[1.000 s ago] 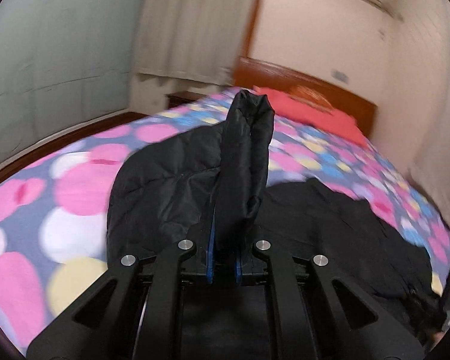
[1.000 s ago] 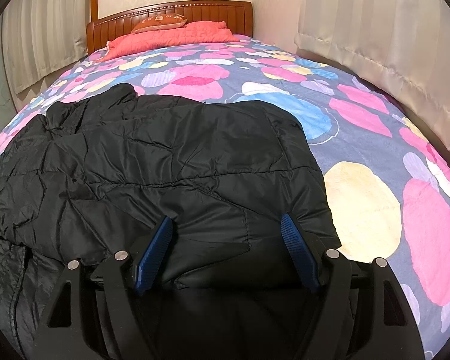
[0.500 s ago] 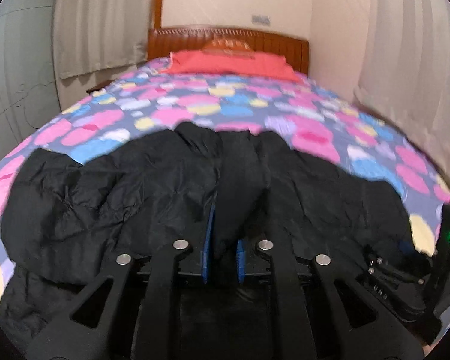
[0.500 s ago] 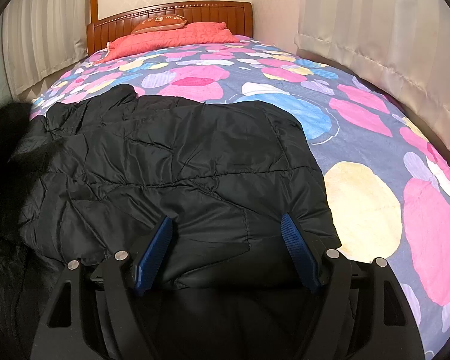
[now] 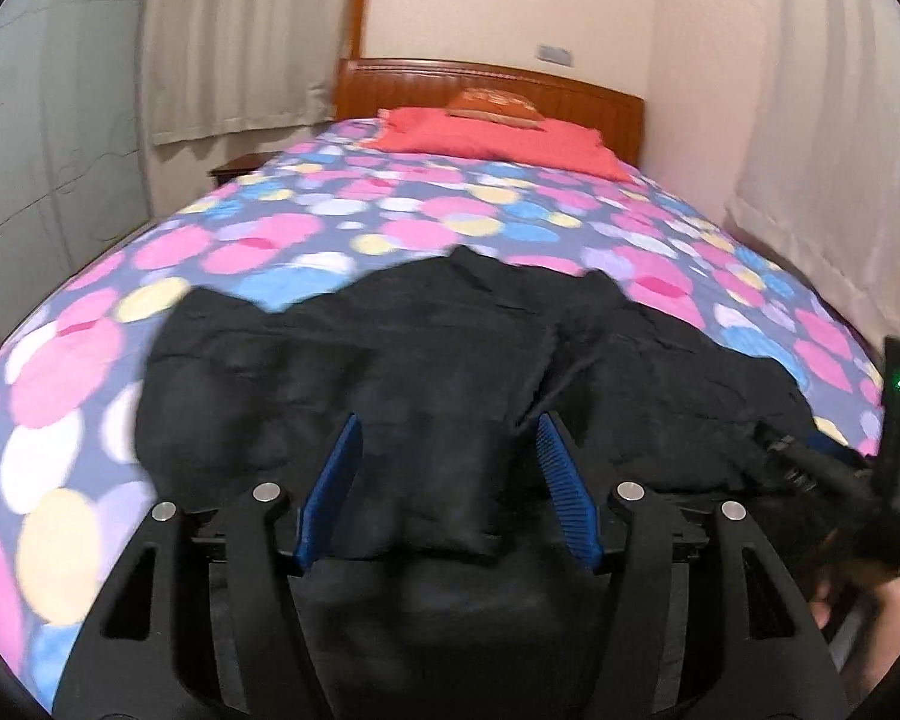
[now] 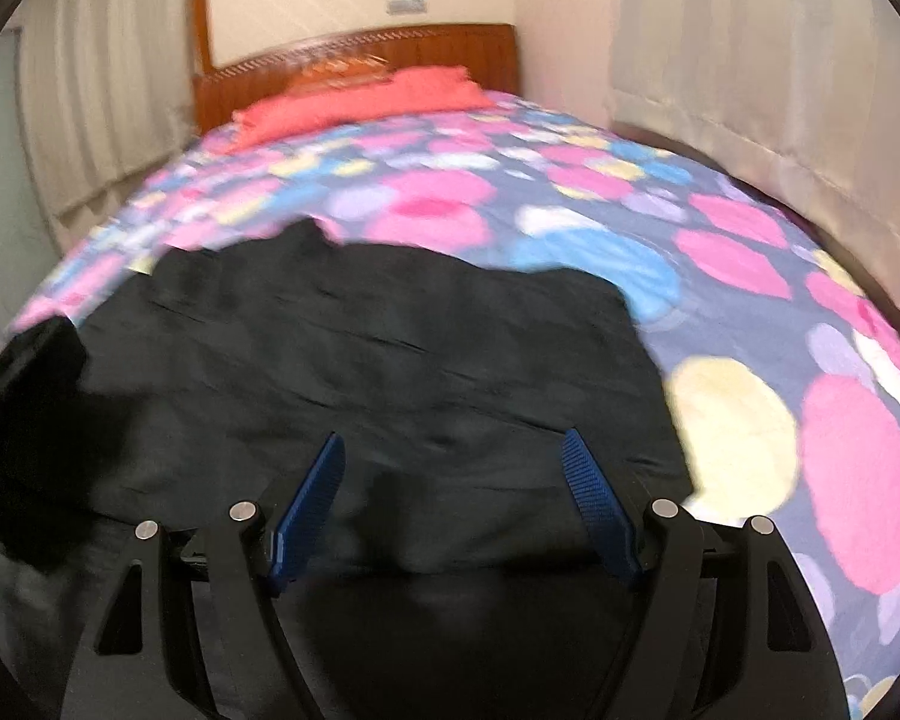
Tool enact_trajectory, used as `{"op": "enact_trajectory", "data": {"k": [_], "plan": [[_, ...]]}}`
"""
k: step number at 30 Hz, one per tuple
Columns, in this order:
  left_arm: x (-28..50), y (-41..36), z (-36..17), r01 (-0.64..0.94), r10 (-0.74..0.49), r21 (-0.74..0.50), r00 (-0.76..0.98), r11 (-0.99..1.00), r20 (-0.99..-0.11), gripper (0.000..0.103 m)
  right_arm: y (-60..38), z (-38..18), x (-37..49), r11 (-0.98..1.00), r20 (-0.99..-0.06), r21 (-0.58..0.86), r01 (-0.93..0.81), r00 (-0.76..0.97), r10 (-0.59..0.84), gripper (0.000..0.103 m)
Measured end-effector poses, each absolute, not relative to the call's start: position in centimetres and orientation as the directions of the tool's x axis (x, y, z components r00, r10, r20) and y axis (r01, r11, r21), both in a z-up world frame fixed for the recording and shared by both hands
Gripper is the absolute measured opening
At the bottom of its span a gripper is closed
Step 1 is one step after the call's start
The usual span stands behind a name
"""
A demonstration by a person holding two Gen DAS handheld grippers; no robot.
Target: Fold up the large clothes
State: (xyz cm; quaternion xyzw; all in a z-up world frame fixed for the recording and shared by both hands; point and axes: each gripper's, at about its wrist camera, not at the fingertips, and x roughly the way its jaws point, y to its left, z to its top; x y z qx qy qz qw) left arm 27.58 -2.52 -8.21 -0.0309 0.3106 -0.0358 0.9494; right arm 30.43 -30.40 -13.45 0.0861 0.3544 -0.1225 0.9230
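The puffy black quilted jacket lies mid-frame on the polka-dot bedspread. The left gripper is opening, letting a fold go; the right gripper gapes empty. Next likely: regrasp an edge.

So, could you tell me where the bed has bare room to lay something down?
Bare bedspread runs between the black jacket and the red pillows, and right of the jacket toward the curtain. The near end is crowded.
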Motion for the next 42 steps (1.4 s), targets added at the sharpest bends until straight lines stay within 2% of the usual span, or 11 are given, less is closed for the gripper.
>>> {"op": "enact_trajectory", "data": {"k": [2,6,14,24,25,26,28,31,35,39,42], "plan": [[27.2,0.1,-7.9,0.024,-0.088,-0.115,0.805,0.993,-0.587,0.066,-28.0,-12.3,31.2,0.965,-0.674,0.145,0.220,0.736,-0.066,0.074],[26.4,1.9,-7.6,0.051,-0.139,-0.163,0.792,0.985,-0.594,0.066,-23.3,-11.4,32.5,0.974,-0.670,0.197,0.115,0.741,0.048,0.074],[22.9,3.3,-7.2,0.086,-0.177,-0.182,0.803,0.979,-0.569,0.069,-20.0,-12.2,32.2,0.985,-0.691,0.146,0.093,0.722,0.034,0.074],[23.0,6.9,-9.0,-0.017,-0.084,-0.161,0.795,0.987,-0.601,0.069,-18.0,-14.9,32.4,0.980,-0.771,0.182,0.083,0.631,0.090,0.073],[23.0,7.2,-9.1,-0.022,-0.079,-0.158,0.793,0.987,-0.604,0.069,-17.7,-15.7,32.7,0.975,-0.778,0.213,0.066,0.615,0.129,0.047],[23.1,7.4,-9.3,-0.028,-0.072,-0.153,0.791,0.988,-0.608,0.069,-17.5,-15.9,32.8,0.970,-0.776,0.238,0.048,0.610,0.160,0.027],[23.3,7.8,-9.4,-0.034,-0.064,-0.147,0.789,0.988,-0.611,0.069,-17.3,-15.3,32.4,0.967,-0.758,0.250,0.042,0.630,0.169,0.016],[23.6,8.3,-9.4,-0.040,-0.051,-0.135,0.792,0.990,-0.609,0.069,-18.5,-12.9,32.1,0.970,-0.706,0.240,0.047,0.694,0.142,0.014],[24.6,8.5,-9.3,-0.038,-0.046,-0.125,0.793,0.991,-0.608,0.069,-23.4,-10.4,32.2,0.974,-0.668,0.187,0.130,0.744,0.029,0.014],[26.1,7.8,-9.5,-0.028,-0.051,-0.119,0.789,0.993,-0.613,0.069,-29.1,-11.0,32.8,0.966,-0.698,0.116,0.229,0.711,-0.085,0.014],[27.4,6.9,-10.0,-0.016,-0.055,-0.107,0.778,0.994,-0.626,0.069,-32.2,-13.4,33.7,0.960,-0.751,0.109,0.258,0.654,-0.090,0.014]]}}
